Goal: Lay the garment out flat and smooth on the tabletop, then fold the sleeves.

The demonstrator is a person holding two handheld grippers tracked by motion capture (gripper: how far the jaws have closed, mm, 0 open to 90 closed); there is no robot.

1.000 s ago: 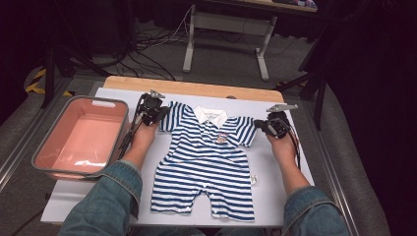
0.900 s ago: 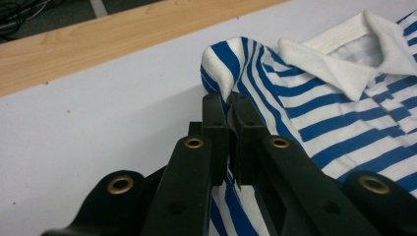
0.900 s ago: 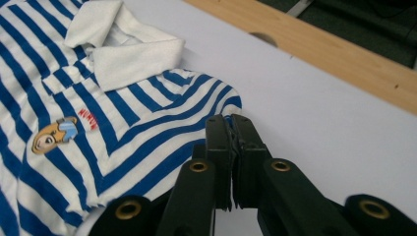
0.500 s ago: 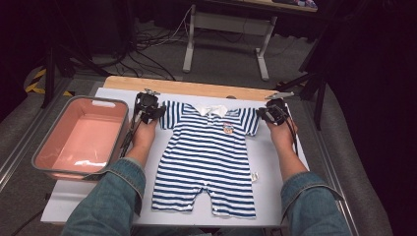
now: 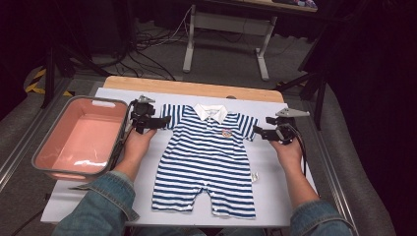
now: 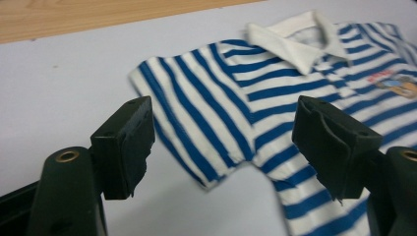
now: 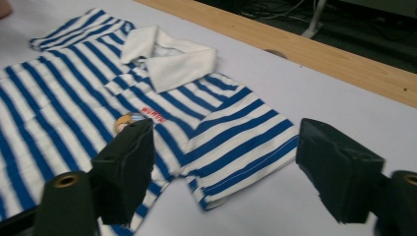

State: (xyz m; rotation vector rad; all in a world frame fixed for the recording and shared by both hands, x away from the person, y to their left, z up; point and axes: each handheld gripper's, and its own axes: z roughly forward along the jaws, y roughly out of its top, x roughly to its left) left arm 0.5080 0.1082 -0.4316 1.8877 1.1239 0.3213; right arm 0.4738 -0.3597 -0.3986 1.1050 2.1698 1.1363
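On the white mat (image 5: 147, 196), both grippers (image 5: 156, 120) (image 5: 260, 132) are sitting spread, jaws just opening off the striped romper's (image 5: 209, 157) sleeves, so it's lying flat, probably ready for folding.

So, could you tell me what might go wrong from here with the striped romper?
Both the left gripper and right gripper have just been opening, with nothing between their jaws, beside the romper sleeves. Closing low could pinch the table cover too. The pink bin sits close to the left forearm.

I see a pink tub (image 5: 81, 140) left on the white mat (image 5: 275, 196), cables (image 5: 152, 46) and a metal stand (image 5: 226, 42) behind.
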